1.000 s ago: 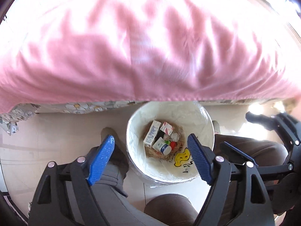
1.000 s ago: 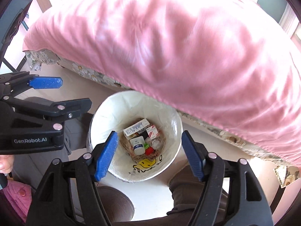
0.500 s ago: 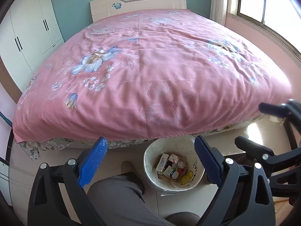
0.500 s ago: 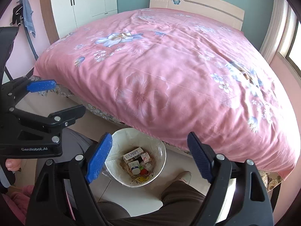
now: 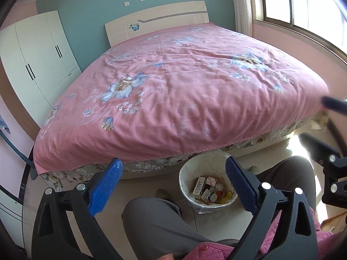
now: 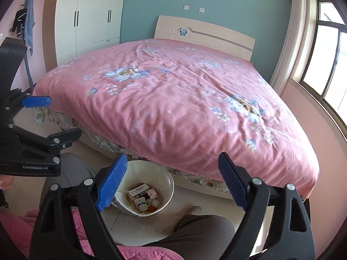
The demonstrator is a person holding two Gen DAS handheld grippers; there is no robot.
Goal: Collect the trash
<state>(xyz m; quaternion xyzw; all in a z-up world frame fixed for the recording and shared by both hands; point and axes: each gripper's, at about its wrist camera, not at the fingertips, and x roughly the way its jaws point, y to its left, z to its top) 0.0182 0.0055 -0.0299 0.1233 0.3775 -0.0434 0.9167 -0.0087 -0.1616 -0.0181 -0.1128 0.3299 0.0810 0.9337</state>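
Note:
A white lined waste bin [image 5: 202, 164] [image 6: 149, 172] stands on the floor at the foot of the bed. It holds small boxes [image 5: 199, 185] [image 6: 138, 190], a white bottle [image 5: 208, 195] [image 6: 141, 203] and crumpled bits. My left gripper [image 5: 173, 169] hangs high above and short of the bin, its jaws opening with nothing between them. My right gripper [image 6: 173, 162] is likewise raised, jaws opening and empty, the bin low between its blue fingers [image 6: 111, 186]. Each gripper shows at the edge of the other's view.
A wide bed with a pink flowered cover [image 5: 184, 86] [image 6: 173, 97] fills the room ahead. A white wardrobe [image 5: 39, 54] [image 6: 91, 17] stands at the left wall and a window [image 6: 325, 60] at the right. The person's legs [image 5: 156, 221] [image 6: 195, 227] flank the bin.
Both grippers have risen and tilted up away from the bin, which now looks smaller and lower in both views. The whole bed and room have come into sight. Both pairs of jaws stand wider.

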